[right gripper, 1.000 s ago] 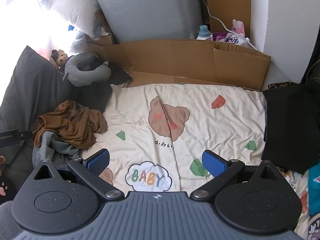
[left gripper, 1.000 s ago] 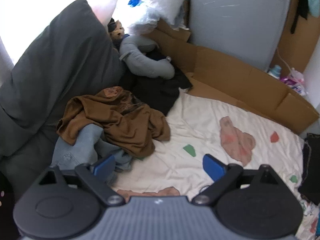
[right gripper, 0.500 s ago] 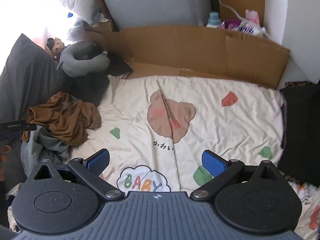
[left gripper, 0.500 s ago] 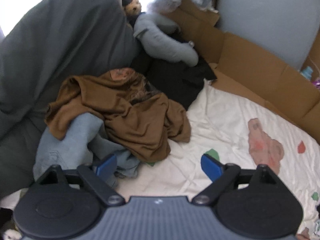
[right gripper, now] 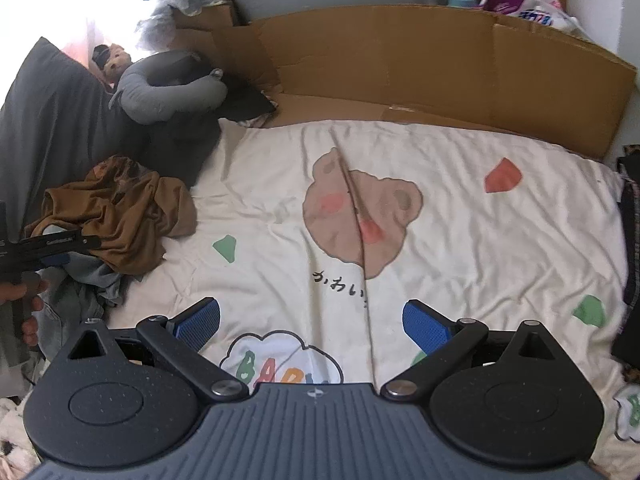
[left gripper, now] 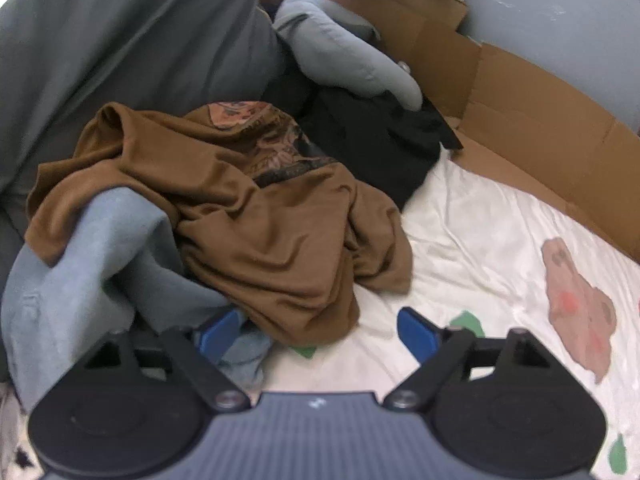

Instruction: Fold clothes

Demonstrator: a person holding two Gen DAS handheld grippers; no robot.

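A crumpled brown shirt (left gripper: pixel 248 216) lies on top of light-blue jeans (left gripper: pixel 80 264) at the left side of a cream printed sheet (left gripper: pixel 480 240). My left gripper (left gripper: pixel 318 334) hovers low over the near edge of this pile. Its jaws are closing; the shirt's hem and a bit of the jeans lie between the pads, which do not press on them. My right gripper (right gripper: pixel 312 324) stands open over the bare sheet (right gripper: pixel 440 240), nothing between its fingers. In the right wrist view the shirt (right gripper: pixel 120 216) is far left, beside a hand (right gripper: pixel 20 292) holding the left gripper.
A black garment (left gripper: pixel 372 140) and a grey neck pillow (left gripper: pixel 340 60) lie behind the pile, against a dark grey pillow (left gripper: pixel 120 40). Cardboard (right gripper: pixel 400 60) walls the far edge of the sheet. Dark cloth (right gripper: pixel 632 240) borders the right edge.
Both grippers have come down toward the bed. The left one has closed in on the clothes pile, which now fills its view, and its jaws have narrowed slightly.
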